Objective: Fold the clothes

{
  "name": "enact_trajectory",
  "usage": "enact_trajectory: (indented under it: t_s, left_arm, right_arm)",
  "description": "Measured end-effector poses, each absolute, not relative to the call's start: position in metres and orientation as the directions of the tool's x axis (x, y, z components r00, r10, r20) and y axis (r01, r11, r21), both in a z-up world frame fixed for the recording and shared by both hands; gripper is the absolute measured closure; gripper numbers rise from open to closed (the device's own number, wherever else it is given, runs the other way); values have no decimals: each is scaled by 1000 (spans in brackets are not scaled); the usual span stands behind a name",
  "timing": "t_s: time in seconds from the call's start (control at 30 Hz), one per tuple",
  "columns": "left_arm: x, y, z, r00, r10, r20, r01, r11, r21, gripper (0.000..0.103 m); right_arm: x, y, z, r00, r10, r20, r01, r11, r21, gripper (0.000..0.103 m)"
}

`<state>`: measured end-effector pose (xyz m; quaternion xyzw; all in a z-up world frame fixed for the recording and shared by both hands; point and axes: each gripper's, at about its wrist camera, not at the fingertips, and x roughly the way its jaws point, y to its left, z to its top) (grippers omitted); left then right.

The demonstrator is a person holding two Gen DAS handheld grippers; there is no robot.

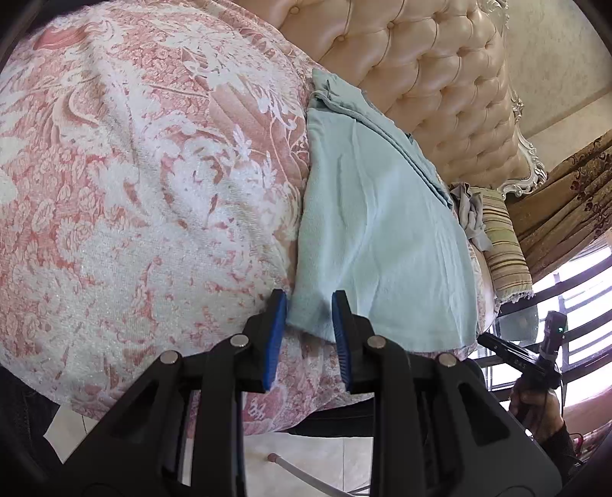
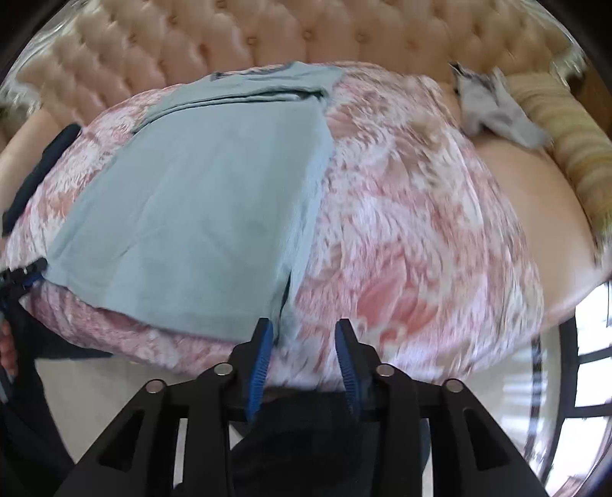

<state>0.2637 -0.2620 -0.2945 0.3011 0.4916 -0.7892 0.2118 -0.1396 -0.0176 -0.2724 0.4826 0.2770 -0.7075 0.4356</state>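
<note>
A pale blue-green garment (image 1: 382,237) (image 2: 199,214) lies flat on a pink and white floral bed cover (image 1: 145,183) (image 2: 413,244), its sides folded in toward the headboard end. My left gripper (image 1: 309,306) is open at the garment's near left corner, and the hem lies between its blue pads. My right gripper (image 2: 304,332) is open at the garment's near right corner, where the cloth edge sits by the left pad. Neither one has closed on the cloth. The right wrist view is blurred by motion.
A tufted beige headboard (image 1: 440,84) (image 2: 267,34) runs along the far side. A crumpled grey garment (image 1: 472,214) (image 2: 493,111) and a striped pillow (image 1: 505,248) (image 2: 577,153) lie at the bed's right end. Window bars (image 1: 573,302) and tiled floor (image 1: 306,458) lie beyond the bed edge.
</note>
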Motion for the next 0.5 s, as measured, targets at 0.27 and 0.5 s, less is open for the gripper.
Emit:
enact_trajectory:
  t_s: [0.27,0.5]
  left_arm:
    - [264,-263,-295,-732,-40,-680,626,-433,-649,75]
    - [257,-257,-290,-712,-52,-701,632,-483,-606,75]
  right_arm:
    - [-132,-25,-277,15,-395,-919,911,-373,176,82]
    - [-130,-5,-282,-23,-385,-923,877,-450,166,83]
